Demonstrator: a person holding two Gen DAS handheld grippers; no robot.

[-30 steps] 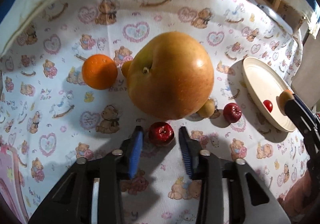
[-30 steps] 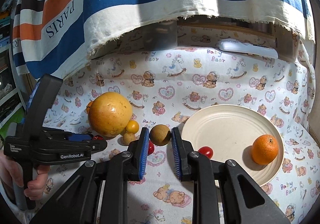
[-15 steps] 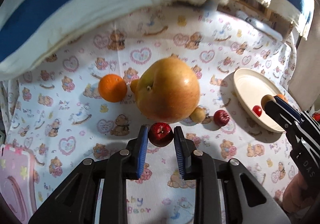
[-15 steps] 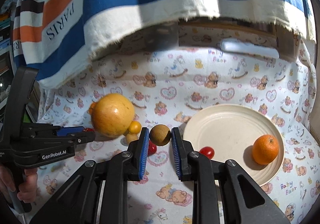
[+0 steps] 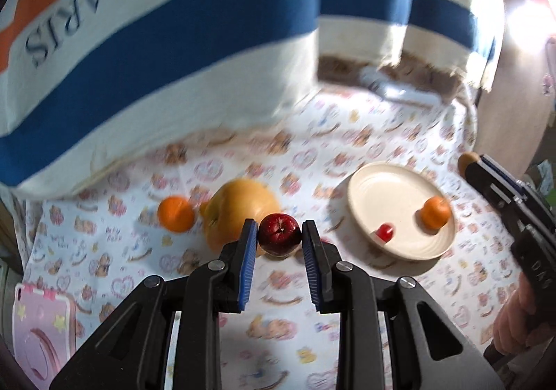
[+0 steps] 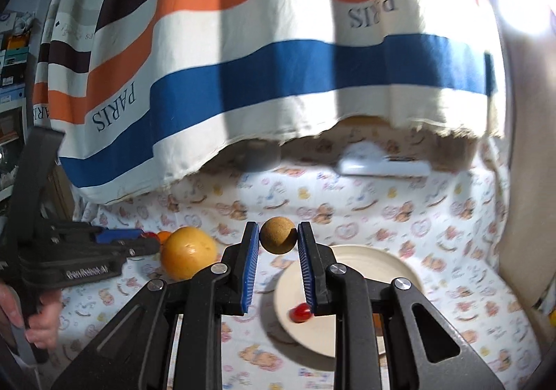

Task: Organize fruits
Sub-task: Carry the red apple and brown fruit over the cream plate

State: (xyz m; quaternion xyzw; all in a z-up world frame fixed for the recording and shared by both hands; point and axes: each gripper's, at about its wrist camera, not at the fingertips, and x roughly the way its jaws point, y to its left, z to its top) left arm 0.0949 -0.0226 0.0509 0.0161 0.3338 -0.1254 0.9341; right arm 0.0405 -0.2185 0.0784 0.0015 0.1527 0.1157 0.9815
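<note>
The left gripper (image 5: 279, 240) is clamping a red apple (image 5: 279, 233), the right gripper (image 6: 278, 240) a brown fruit (image 6: 278, 234), each likely bound for the plate (image 5: 361, 188). The left view is showing an orange (image 5: 434, 212) on the plate beyond a tomato (image 5: 385, 232), and another orange (image 5: 176, 213) left of the plate by the pomelo (image 5: 239, 205); the right view is hiding the plate's orange.

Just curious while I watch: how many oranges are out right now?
2. One orange lies on the printed cloth, left of the big yellow fruit; the other orange sits on the cream plate. More may be hidden behind the big fruit.
</note>
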